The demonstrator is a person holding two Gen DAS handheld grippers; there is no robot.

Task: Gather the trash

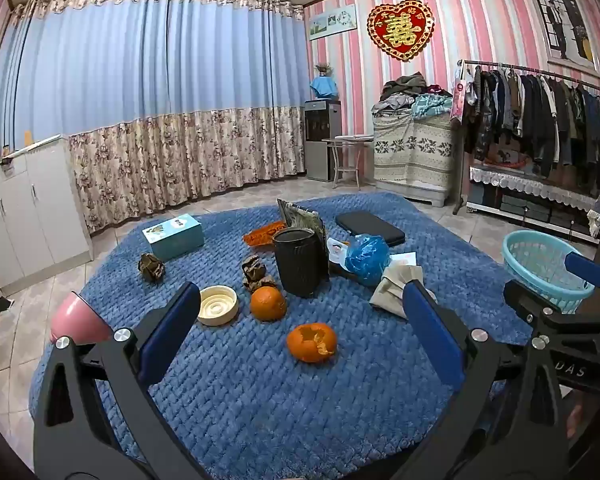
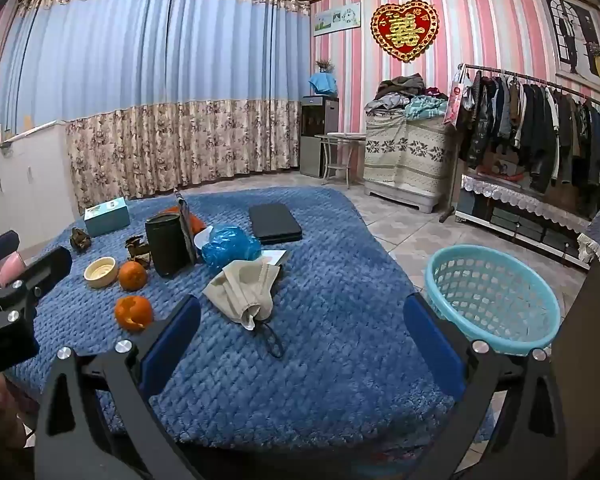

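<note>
Two tools gaping: left tool (image 1: 300, 312) near peel (image 1: 311, 342), apart.

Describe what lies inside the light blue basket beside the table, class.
The light blue basket looks empty: only its perforated wall and part of its floor show. Its near rim hides the rest of the bottom.

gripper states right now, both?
Left gripper: open, holding nothing.
Right gripper: open, holding nothing.
</note>
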